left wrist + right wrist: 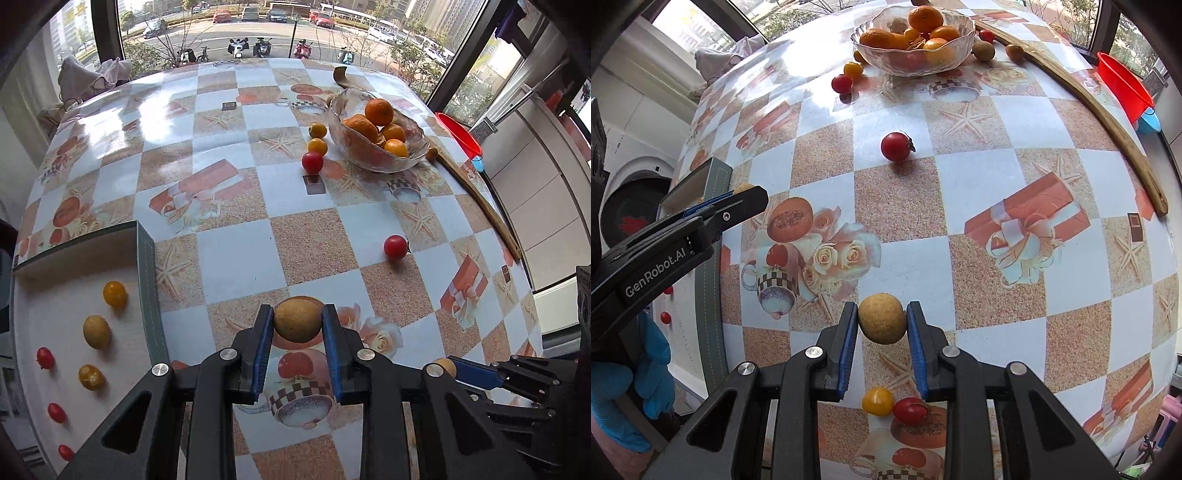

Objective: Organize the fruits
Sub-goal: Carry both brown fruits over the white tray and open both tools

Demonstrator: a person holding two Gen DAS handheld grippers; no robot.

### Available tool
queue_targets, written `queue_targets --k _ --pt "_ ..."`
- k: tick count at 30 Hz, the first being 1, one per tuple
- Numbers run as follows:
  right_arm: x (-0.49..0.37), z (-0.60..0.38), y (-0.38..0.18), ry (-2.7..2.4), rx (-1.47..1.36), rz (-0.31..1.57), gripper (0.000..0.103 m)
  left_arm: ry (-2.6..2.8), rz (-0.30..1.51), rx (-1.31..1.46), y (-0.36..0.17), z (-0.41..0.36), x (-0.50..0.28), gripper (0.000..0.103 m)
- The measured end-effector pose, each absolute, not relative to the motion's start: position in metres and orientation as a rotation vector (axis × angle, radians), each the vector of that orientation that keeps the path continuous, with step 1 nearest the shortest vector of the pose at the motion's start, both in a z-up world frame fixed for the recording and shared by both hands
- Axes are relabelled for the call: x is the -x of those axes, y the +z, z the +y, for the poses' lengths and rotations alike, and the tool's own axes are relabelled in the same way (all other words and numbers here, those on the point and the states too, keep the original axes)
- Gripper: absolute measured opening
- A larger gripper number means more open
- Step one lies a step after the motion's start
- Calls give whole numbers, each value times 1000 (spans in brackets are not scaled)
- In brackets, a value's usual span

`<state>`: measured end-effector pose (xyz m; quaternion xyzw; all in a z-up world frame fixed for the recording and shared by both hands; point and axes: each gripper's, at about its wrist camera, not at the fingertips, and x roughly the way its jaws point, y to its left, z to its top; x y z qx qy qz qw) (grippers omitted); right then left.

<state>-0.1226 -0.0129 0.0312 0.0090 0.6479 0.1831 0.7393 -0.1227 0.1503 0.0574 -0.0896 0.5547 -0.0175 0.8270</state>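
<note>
My left gripper [297, 320] is shut on a tan round fruit [297, 319] and holds it above the table, right of the white tray [74, 266]. The tray holds yellow, tan and red small fruits, such as one tan fruit [96, 332]. My right gripper [882, 318] is shut on another tan round fruit [882, 318] above the table. A glass bowl [373, 157] of oranges stands far right. A red tomato [395, 246] lies mid-table. A yellow tomato [877, 401] and a red tomato [911, 410] lie under my right gripper.
Small yellow and red fruits [312, 161] lie left of the bowl, and tan ones [983, 50] to its right. A curved wooden stick [1108, 122] runs along the right table edge. A red basin [1123, 85] sits beyond it. A gloved hand [635, 380] holds the left gripper.
</note>
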Motion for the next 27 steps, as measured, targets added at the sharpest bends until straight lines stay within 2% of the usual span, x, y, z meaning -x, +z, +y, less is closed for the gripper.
queue_targets --k 14,27 --pt "121 52 47 514 71 1394 29 134 1168 272 69 218 184 28" --pt "133 150 52 693 169 1380 29 317 1184 367 57 286 247 29"
